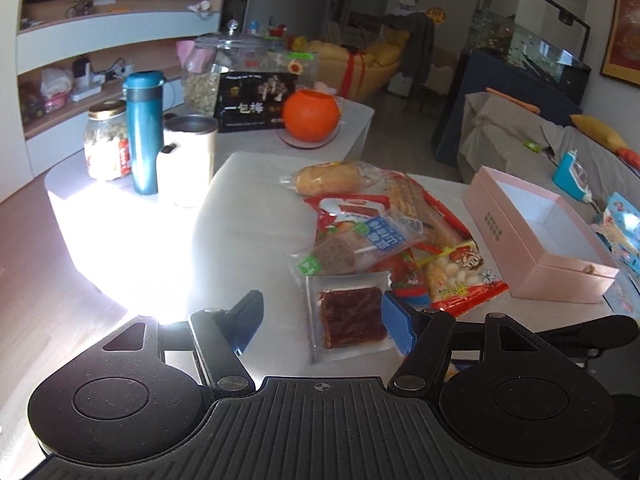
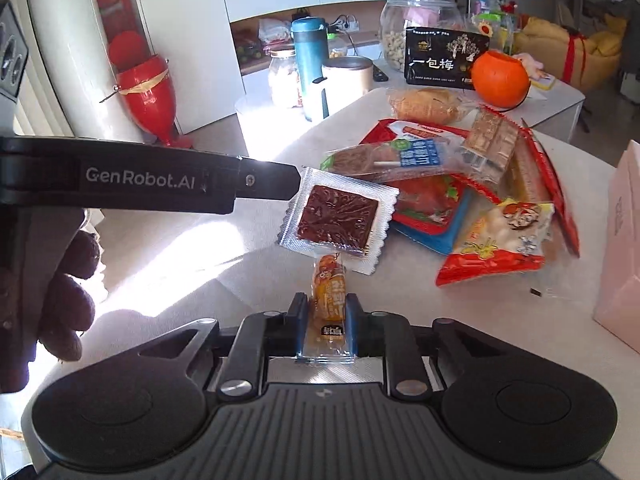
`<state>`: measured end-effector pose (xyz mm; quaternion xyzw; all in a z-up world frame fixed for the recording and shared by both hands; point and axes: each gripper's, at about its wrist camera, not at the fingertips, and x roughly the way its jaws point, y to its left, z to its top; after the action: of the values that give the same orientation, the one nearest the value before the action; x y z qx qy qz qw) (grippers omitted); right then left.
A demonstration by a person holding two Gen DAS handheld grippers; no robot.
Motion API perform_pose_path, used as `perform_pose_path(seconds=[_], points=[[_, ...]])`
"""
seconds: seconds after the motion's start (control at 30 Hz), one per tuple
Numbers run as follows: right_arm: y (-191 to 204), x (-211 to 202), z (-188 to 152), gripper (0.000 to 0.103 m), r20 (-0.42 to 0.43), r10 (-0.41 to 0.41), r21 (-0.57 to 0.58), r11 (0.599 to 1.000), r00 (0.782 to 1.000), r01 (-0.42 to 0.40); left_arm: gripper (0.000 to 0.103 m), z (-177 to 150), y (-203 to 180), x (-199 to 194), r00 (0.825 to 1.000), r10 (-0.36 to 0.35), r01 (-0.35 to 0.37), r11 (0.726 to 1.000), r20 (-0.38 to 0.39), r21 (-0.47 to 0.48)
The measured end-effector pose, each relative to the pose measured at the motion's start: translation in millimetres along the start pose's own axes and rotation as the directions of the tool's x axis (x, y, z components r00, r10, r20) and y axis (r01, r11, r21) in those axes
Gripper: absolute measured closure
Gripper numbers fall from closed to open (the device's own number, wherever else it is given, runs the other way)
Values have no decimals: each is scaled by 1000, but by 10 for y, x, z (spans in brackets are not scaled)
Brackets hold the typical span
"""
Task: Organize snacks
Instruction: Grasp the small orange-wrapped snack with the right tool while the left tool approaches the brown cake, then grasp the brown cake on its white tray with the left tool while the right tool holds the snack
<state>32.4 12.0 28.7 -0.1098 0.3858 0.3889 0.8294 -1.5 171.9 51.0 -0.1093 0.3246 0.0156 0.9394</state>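
Right gripper (image 2: 326, 312) clamped on orange packet (image 2: 328, 300). Left gripper (image 1: 322, 320) wide open, holding nothing, beside brown packet (image 1: 348, 316), near snack pile (image 1: 384, 224).

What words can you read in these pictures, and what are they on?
"GenRobot.AI": on the left gripper, its arm side.
"一包梅": on the black snack bag.
Too blurred to read: the blue label on the clear stick packet, and the print on the orange snack in the right gripper.
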Motion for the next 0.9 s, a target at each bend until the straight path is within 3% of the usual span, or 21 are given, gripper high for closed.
perform_pose_path(seconds=[0.17, 0.27, 0.37, 0.47, 0.57, 0.6, 0.67, 0.77, 0.9], points=[[-565, -455, -277, 84, 29, -151, 130, 981, 988, 146, 36, 29, -58, 362, 999, -5, 4, 1000, -49, -28], [-959, -674, -487, 84, 21, -251, 213, 947, 968, 242, 38, -64, -254, 445, 989, -81, 78, 997, -120, -30], [-1219, -828, -653, 84, 23, -325, 243, 919, 946, 310, 37, -240, -547, 395, 957, -205, 209, 978, -205, 2], [-1381, -864, -784, 81, 28, -426, 239, 881, 904, 408, 38, -310, -750, 226, 957, -220, 243, 964, -188, 110], [-1464, -859, -887, 68, 44, -467, 243, 863, 883, 444, 38, -279, -900, 99, 977, -161, 198, 923, -137, 329], [-1489, -850, -917, 61, 52, -463, 255, 863, 885, 437, 38, -267, -941, 122, 979, -140, 186, 905, -147, 383], [-1532, -830, -977, 57, 56, -441, 284, 867, 896, 409, 38, -275, -1024, 198, 973, -130, 205, 863, -191, 461], [-1515, -840, -1041, 55, 81, -436, 294, 870, 896, 396, 39, -304, -1126, 356, 950, -131, 267, 811, -284, 521], [-1533, -863, -1047, 54, 91, -416, 314, 874, 905, 371, 47, -319, -1211, 490, 943, -122, 283, 782, -310, 555]])
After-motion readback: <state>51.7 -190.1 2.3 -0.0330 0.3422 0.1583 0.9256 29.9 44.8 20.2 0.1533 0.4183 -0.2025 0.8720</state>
